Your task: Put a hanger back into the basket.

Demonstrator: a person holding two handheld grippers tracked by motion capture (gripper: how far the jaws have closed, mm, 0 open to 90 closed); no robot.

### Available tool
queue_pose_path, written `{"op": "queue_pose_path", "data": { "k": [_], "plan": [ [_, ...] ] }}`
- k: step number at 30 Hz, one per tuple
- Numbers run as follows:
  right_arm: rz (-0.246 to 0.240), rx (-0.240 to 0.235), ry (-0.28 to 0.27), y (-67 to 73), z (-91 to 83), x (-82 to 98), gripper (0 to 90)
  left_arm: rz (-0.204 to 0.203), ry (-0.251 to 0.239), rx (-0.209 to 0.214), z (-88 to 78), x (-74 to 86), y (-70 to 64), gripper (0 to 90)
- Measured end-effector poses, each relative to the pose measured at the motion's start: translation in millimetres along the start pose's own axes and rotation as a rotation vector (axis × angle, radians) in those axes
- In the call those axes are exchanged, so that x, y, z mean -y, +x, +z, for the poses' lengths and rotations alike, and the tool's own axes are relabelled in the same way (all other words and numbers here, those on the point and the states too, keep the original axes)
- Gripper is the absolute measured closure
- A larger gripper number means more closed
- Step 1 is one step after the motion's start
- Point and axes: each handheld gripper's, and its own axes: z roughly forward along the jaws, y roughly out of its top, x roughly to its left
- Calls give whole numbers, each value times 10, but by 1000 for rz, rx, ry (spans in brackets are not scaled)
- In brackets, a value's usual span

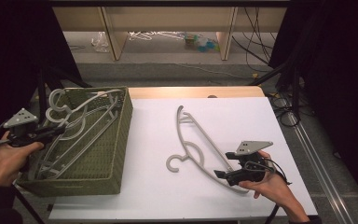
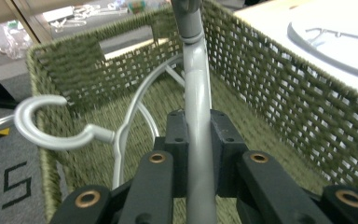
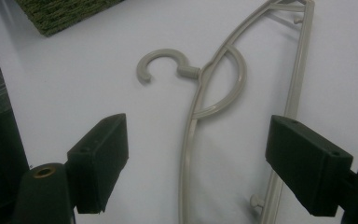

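Left tool [image 2: 198, 154] clamped on the bar of a grey hanger [image 2: 196, 98] inside the green woven basket [image 1: 116, 140], among other hangers [image 1: 81, 135] there. Right of the basket, on the white tabletop [image 1: 242, 116], a loose grey hanger [image 1: 193, 144] lying flat. Right tool [image 3: 196, 163] spread wide, jaws straddling that hanger's lower end, not touching it.
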Motion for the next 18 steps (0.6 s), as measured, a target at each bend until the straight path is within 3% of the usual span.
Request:
{"op": "queue_pose_path", "data": {
  "k": [4,6,7,8,9,10,11,12,13,15,18],
  "plan": [
    [-4,0,10,-2,16,4,223,18,54,11,92,17,-10,791],
    [-5,-2,8,1,17,2,224,44,85,19,167,31,-12,791],
    [-6,-2,9,1,16,3,224,89,109,30,189,33,18,790],
    [-6,-4,8,-1,16,4,224,46,108,28,219,51,-9,790],
    [-6,-4,9,-3,18,5,224,30,97,21,255,68,-21,790],
    [0,-6,11,-3,17,4,224,49,107,19,284,83,-8,790],
    [-5,-4,10,-8,21,6,224,80,152,13,285,91,10,790],
    [-3,-7,12,-5,19,6,224,87,155,23,328,111,11,790],
    [-2,-9,16,-1,18,8,224,64,134,25,361,126,-9,790],
    [-6,-9,13,0,19,7,225,47,143,14,388,154,-17,789],
    [-12,-12,15,-5,28,8,225,64,170,19,424,199,14,788]
  ]
}}
